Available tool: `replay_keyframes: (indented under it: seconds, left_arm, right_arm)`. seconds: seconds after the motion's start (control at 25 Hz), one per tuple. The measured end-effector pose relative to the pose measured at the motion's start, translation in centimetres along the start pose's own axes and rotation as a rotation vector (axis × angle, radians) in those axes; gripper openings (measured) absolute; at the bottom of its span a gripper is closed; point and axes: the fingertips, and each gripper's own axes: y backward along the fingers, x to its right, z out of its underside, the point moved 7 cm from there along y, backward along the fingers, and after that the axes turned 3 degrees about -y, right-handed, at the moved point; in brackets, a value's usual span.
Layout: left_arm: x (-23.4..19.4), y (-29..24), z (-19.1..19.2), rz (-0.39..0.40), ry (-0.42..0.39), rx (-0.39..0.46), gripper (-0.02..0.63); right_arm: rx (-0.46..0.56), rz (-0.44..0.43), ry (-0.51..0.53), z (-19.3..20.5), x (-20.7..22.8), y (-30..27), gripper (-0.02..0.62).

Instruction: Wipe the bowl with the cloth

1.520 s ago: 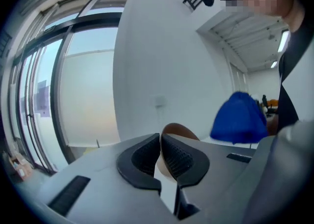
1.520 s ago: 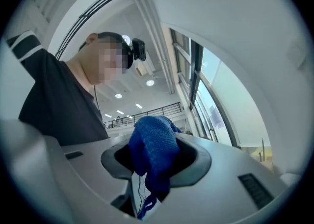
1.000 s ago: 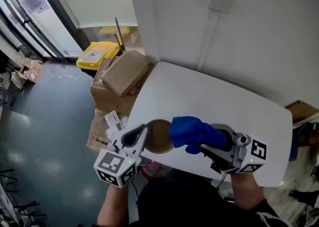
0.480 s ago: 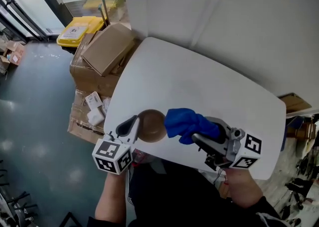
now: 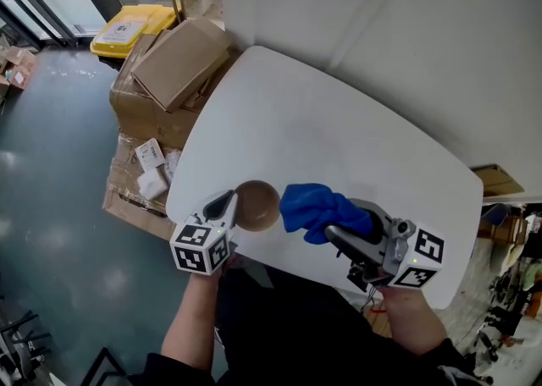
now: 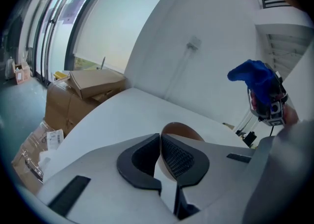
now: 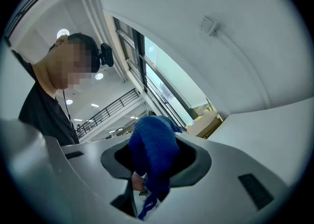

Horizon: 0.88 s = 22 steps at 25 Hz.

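The left gripper (image 6: 161, 154) is pinched almost fully closed on the thin rim of the brown bowl (image 5: 257, 205), which sits at the near left edge of the white table (image 5: 339, 147), close to the drop towards the cardboard boxes (image 5: 174, 71) and the floor; whether it rests on the tabletop or is lifted I cannot tell. The right gripper (image 7: 154, 164) is clamped on a bunched blue knitted cloth (image 5: 318, 209), held just beside the bowl. The risk lies in that narrow rim hold: a firm wiping push could twist the bowl out of the pads and off the edge, and a loose cloth tail could snag the rim
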Motion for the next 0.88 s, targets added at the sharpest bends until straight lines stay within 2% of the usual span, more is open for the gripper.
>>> replay_keyframes:
  seconds: [0.2, 0.44, 0.72, 0.88]
  left_arm:
    - [0.1, -1.6, 1.5, -0.031, -0.008, -0.054, 0.023]
    - [1.2, -2.3, 3.0, -0.077, -0.071, -0.119, 0.026]
    - [0.5, -1.1, 2.2, -0.136, -0.126, -0.143, 0.026]
    - [0.4, 0.8, 0.9, -0.187, -0.179, -0.144, 0.083]
  right_arm:
    - [-0.007, 0.003, -0.002, -0.7, 0.4, 0.0, 0.143]
    - [0.021, -0.025, 0.011, -1.4, -0.1, -0.1, 0.143]
    - [0.047, -0.042, 0.008, -1.8, -0.7, -0.2, 0.143]
    - [0.052, -0.046, 0.002, -2.4, -1.3, -0.2, 0.143]
